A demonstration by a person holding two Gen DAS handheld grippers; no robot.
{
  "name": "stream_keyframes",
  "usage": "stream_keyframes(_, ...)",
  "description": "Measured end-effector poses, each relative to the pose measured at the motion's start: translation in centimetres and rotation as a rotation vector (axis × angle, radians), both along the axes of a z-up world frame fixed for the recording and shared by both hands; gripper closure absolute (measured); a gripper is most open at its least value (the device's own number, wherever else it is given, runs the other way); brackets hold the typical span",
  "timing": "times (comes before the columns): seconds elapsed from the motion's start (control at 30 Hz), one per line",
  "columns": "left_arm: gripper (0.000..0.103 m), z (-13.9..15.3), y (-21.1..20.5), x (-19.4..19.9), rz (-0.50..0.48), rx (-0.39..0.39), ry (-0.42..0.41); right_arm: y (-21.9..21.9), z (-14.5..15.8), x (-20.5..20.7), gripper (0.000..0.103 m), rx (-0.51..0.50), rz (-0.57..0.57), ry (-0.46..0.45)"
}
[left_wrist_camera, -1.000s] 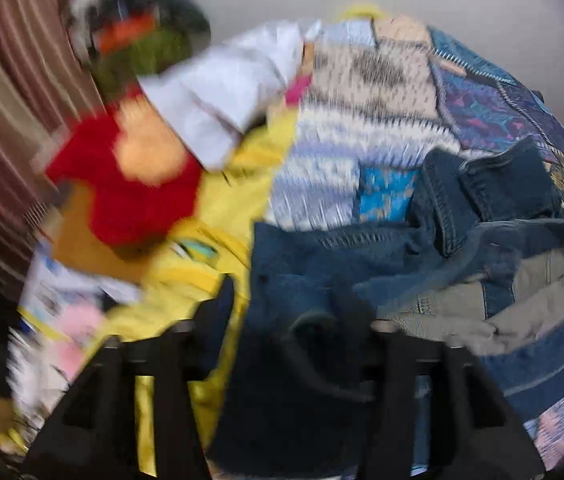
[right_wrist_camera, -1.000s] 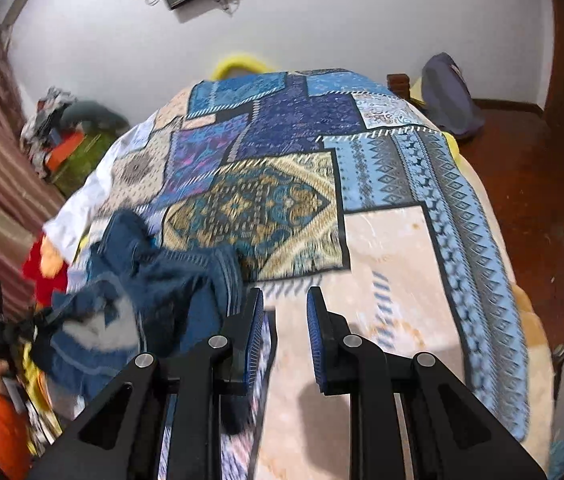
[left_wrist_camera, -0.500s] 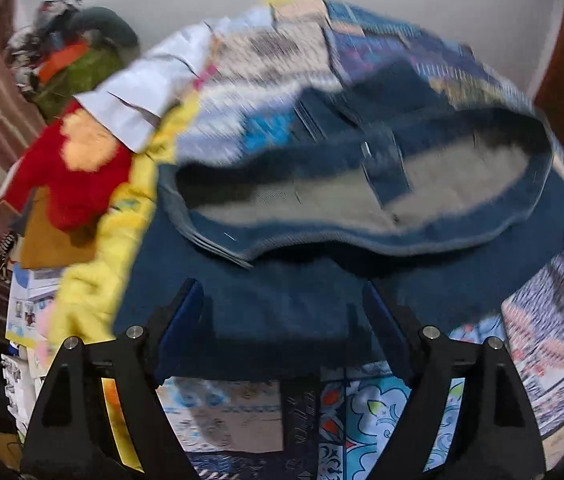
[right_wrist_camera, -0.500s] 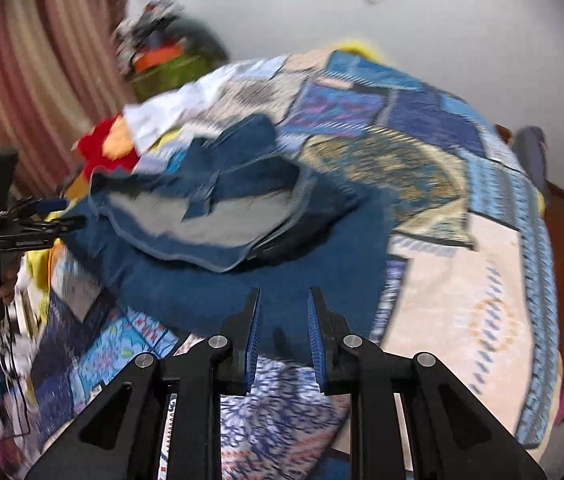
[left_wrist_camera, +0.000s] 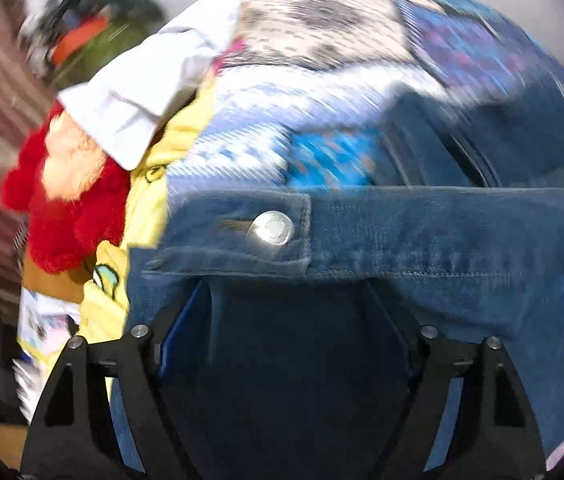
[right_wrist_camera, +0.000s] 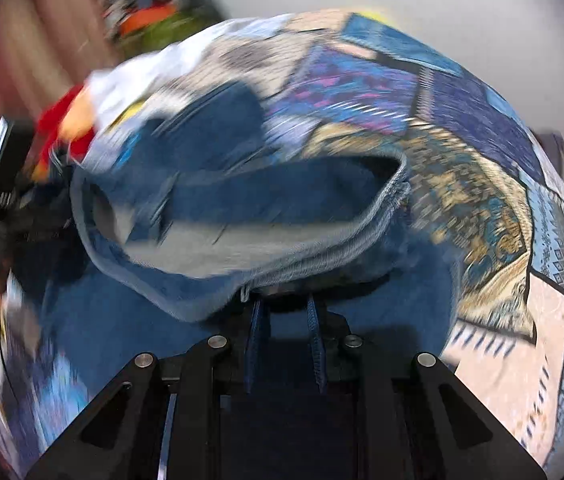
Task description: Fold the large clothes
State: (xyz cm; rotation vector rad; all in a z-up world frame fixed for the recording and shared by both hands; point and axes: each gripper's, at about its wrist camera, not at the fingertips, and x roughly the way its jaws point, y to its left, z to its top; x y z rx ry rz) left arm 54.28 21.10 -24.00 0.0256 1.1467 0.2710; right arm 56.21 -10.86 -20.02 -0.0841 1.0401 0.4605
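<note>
- Since half a second ago, jeans [left_wrist_camera: 442, 236] have been rising off the bed [right_wrist_camera: 494, 216], their waistband now filling the left view.
- Left claw [left_wrist_camera: 286, 312] is standing spread wide, denim draped between its fingers; whether it is gripping, I cannot tell.
- Right claw [right_wrist_camera: 284, 312] is pinching the waistband edge.
- Jeans are hanging above the bed's near-left corner, beside a red toy [left_wrist_camera: 66, 216].

Matt blue denim jeans [left_wrist_camera: 442, 240] carry a shiny metal button [left_wrist_camera: 272, 228]; the bedspread [right_wrist_camera: 482, 160] is patterned cloth.
</note>
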Motion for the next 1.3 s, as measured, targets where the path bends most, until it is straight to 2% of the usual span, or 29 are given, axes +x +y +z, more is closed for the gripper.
stream_keyframes(0.1, 0.029, 0.7, 2.1, 0.6, 0.093, -0.107, -0.033, -2.0, 0.3, 2.5, 0.085, 0.043, -0.157, -0.004)
stream_keyframes(0.17, 0.029, 2.1, 3.0, 0.4, 0.121, -0.163, -0.070, -3.0, 0.5, 3.3, 0.085, 0.133, -0.190, 0.055)
stream_keyframes(0.2, 0.029, 3.1, 3.1, 0.1, 0.123, -0.157, -0.099, -3.3, 0.7, 3.2, 0.085, 0.148, -0.202, 0.059)
stream_keyframes(0.27, 0.029, 5.8, 3.2, -0.8, 0.102, -0.094, -0.169, -2.9, 1.7, 2.4, 0.085, 0.081, -0.189, 0.006)
stream_keyframes(0.33, 0.029, 7.6, 3.2, -1.4, 0.068, -0.068, -0.192, -2.1, 2.9, 1.1, 0.085, 0.020, -0.138, -0.050)
stream_keyframes(0.4, 0.022, 9.2, 3.0, -2.8, 0.029, -0.054, -0.204, -1.3, 3.8, -0.3, 0.085, 0.005, -0.090, -0.077)
stream_keyframes(0.47, 0.021, 9.5, 3.1, -3.8, 0.009, -0.044, -0.192, 0.1, 4.6, -2.2, 0.085, -0.013, -0.018, -0.095)
stream_keyframes(0.63, 0.020, 7.5, 1.5, -7.0, -0.065, -0.041, -0.126, 5.0, 4.4, -6.5, 0.085, -0.057, 0.150, -0.120)
stream_keyframes(0.8, 0.020, 3.7, 0.1, -9.0, -0.095, -0.081, -0.041, 9.3, 0.5, -8.7, 0.085, -0.140, 0.252, -0.050)
stream_keyframes(0.83, 0.020, 2.7, -0.2, -9.4, -0.109, -0.060, -0.015, 9.8, -0.8, -8.8, 0.085, -0.181, 0.263, -0.030)
stream_keyframes(0.9, 0.020, 1.7, -0.6, -10.0, -0.130, 0.044, -0.003, 10.1, -3.3, -8.7, 0.085, -0.266, 0.268, 0.007)
stream_keyframes(0.93, 0.018, 1.1, -0.7, -10.4, -0.147, 0.113, 0.005, 9.8, -3.7, -8.7, 0.085, -0.254, 0.277, 0.000)
stream_keyframes(1.0, 0.006, 0.6, -0.2, -10.9, -0.158, 0.132, 0.003, 8.8, -3.4, -9.0, 0.085, -0.232, 0.285, -0.020)
stream_keyframes(1.07, 0.002, 0.3, 1.2, -11.3, -0.133, 0.081, 0.000, 7.8, -3.0, -9.0, 0.085, -0.273, 0.246, -0.041)
stream_keyframes(1.17, 0.002, 0.1, 3.2, -11.7, -0.073, -0.046, -0.003, 5.9, -2.5, -9.0, 0.085, -0.282, 0.234, -0.053)
stream_keyframes(1.23, 0.002, 0.3, 3.5, -11.9, -0.051, -0.062, -0.012, 4.4, -2.0, -9.2, 0.085, -0.230, 0.233, -0.021)
stream_keyframes(1.3, 0.002, 0.9, 3.2, -12.7, -0.051, -0.022, -0.037, 3.5, -1.3, -9.5, 0.085, -0.276, 0.197, -0.056)
